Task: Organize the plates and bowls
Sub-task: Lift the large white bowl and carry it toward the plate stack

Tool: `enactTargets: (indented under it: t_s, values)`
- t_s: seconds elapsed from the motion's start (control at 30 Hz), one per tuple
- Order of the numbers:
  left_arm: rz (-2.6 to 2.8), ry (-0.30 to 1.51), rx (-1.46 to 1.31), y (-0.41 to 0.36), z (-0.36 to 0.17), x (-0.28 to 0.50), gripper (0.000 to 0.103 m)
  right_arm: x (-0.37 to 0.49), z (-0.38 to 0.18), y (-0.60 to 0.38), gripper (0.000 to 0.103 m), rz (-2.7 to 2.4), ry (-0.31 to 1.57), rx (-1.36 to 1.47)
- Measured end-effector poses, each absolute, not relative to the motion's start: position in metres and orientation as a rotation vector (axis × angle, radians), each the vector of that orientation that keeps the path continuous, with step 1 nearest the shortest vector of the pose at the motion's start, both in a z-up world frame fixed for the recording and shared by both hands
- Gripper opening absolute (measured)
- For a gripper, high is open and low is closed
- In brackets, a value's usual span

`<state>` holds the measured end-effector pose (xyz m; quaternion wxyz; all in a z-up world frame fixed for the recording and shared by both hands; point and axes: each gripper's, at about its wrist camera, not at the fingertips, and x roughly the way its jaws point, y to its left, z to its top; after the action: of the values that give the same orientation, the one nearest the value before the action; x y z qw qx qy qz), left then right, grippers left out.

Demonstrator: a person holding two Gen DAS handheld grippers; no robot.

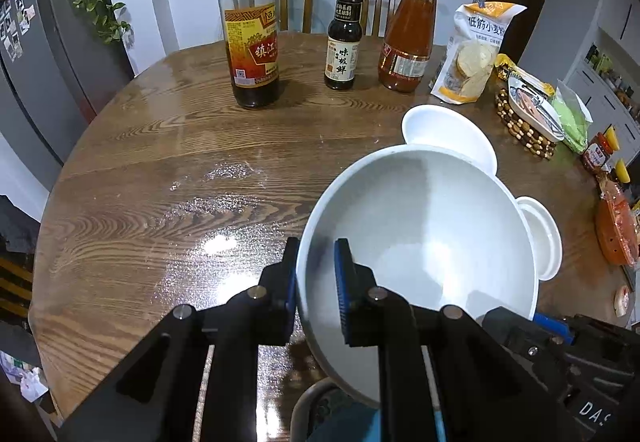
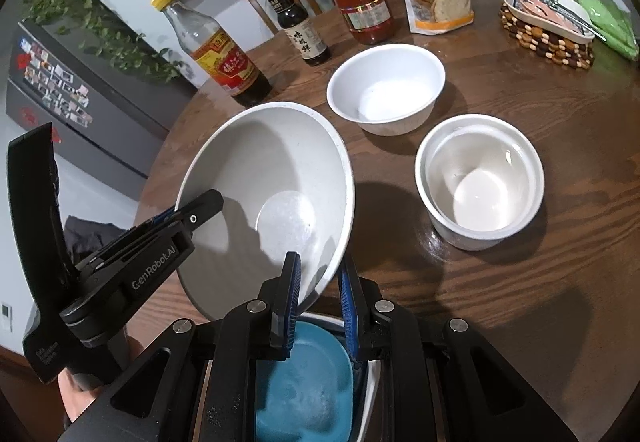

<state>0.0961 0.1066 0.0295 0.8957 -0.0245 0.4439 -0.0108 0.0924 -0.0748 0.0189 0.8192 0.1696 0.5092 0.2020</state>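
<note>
- the round wooden table fills both of my views, its glossy top catching glare at centre left of the left wrist view.
- the big white bowl sits tilted at the centre of the right wrist view, raised off the table with its shadow to its right; i have it pinched on two sides of its rim.
- my left gripper clamps the rim at lower centre of its view, one pad outside the wall, one inside.
- my right gripper clamps the near rim at lower centre of its view, above a blue dish.
- two nested white bowls stand at centre right.
- a single white bowl stands above them, apart.
- three sauce bottles line the top.
</note>
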Motion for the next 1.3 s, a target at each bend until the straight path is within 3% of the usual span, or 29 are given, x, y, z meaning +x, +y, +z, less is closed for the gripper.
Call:
enactTargets:
  t_s: [0.53,1.3]
  values:
    - [0.038,0.905,-0.070,0.126,0.035,0.084,0.016,0.096,0.026,-0.046,0.021,0.518,1.091,0.297]
    - [0.396,1.019,-0.267,0.266,-0.007,-0.003,0.016,0.068,-0.009,0.114,0.021,0.840,1.289,0.003]
